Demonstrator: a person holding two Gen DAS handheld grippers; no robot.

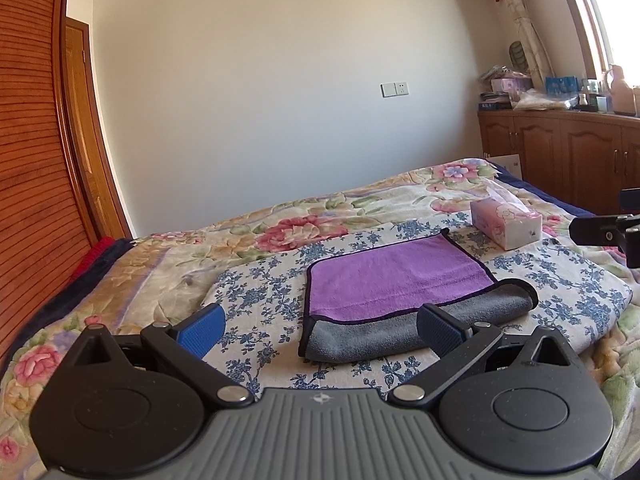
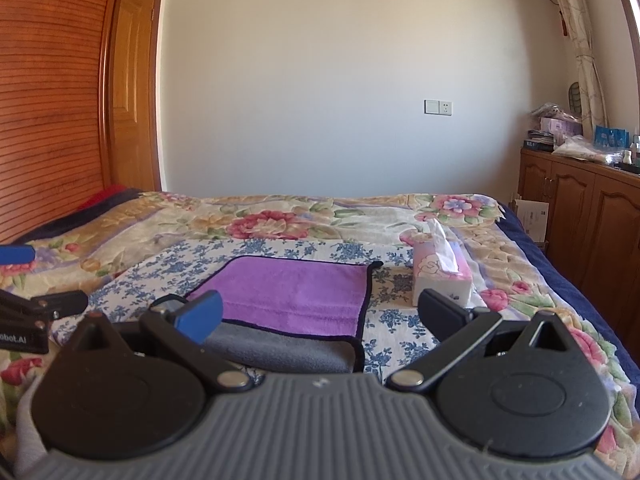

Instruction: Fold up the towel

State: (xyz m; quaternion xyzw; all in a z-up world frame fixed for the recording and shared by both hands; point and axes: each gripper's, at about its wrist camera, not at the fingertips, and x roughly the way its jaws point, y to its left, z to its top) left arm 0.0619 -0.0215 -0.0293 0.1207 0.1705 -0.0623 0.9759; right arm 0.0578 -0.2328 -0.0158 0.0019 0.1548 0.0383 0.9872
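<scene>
A purple towel (image 1: 394, 276) with a dark hem and a grey underside lies on a blue-flowered cloth (image 1: 260, 280) on the bed. Its near part is folded, so a grey band (image 1: 400, 330) shows along the front edge. My left gripper (image 1: 320, 330) is open and empty, hovering just short of that grey front edge. In the right wrist view the same towel (image 2: 296, 292) lies ahead, and my right gripper (image 2: 320, 314) is open and empty above its near right part. Each gripper shows at the edge of the other's view.
A pink tissue box (image 1: 506, 224) stands on the bed beyond the towel's right corner; it also shows in the right wrist view (image 2: 442, 278). A wooden headboard (image 1: 36, 168) rises at the left. Wooden cabinets (image 1: 560, 156) with clutter on top line the right wall.
</scene>
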